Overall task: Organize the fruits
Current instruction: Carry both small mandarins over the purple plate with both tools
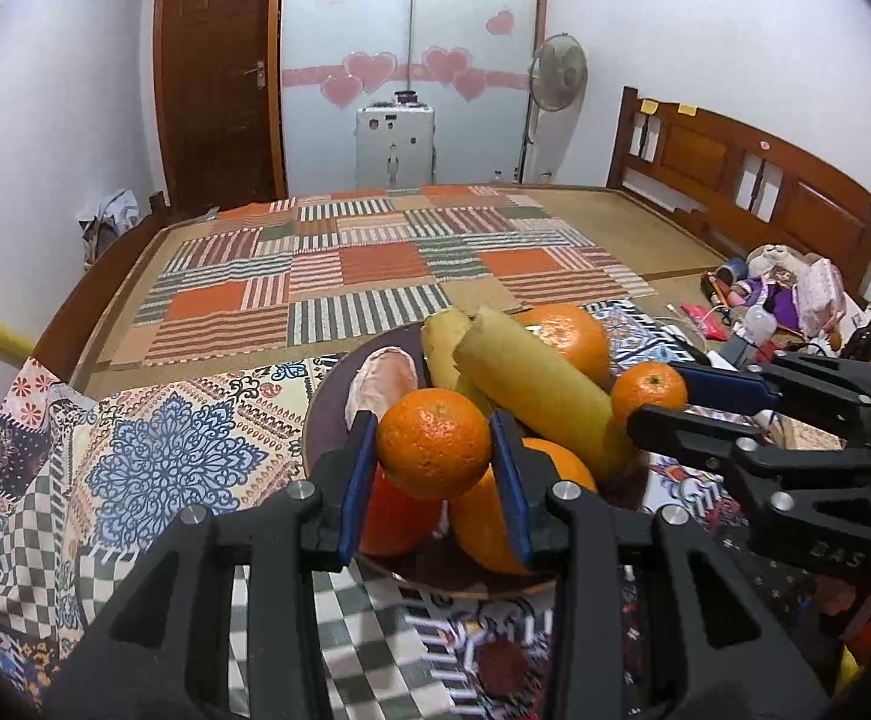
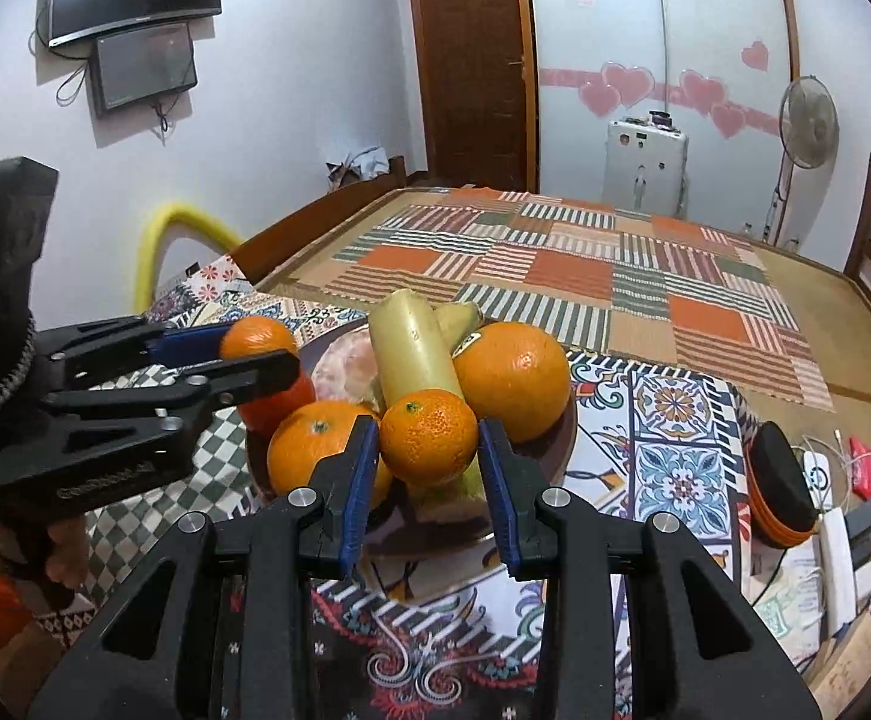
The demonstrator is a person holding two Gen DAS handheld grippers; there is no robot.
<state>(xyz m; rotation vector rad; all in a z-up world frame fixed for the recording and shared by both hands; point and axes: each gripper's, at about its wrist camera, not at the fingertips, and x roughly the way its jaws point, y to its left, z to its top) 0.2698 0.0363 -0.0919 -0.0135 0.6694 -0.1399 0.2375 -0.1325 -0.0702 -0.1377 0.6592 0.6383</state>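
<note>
Left gripper point(image 1: 432, 468) clamped a mandarin point(image 1: 433, 443) above the plate point(image 1: 321, 402); right gripper point(image 2: 426, 468) pinched another mandarin point(image 2: 428, 438). Bananas point(image 1: 531, 384) lay at 12 o'clock, big orange point(image 2: 512, 381) at 1 o'clock

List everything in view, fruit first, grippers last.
left mandarin: one, orange, clamped above plate
right mandarin: one, orange, clamped above plate
oranges: three, orange, on plate
bananas: two, yellow, atop the pile
peeled fruit: one, pinkish, on plate
plate: one, dark brown, on patterned cloth
patterned cloth: one, multicoloured, under plate
fan: one, white, far wall
left hand-held gripper: one, black, shut on left mandarin
right hand-held gripper: one, black, shut on right mandarin
</note>
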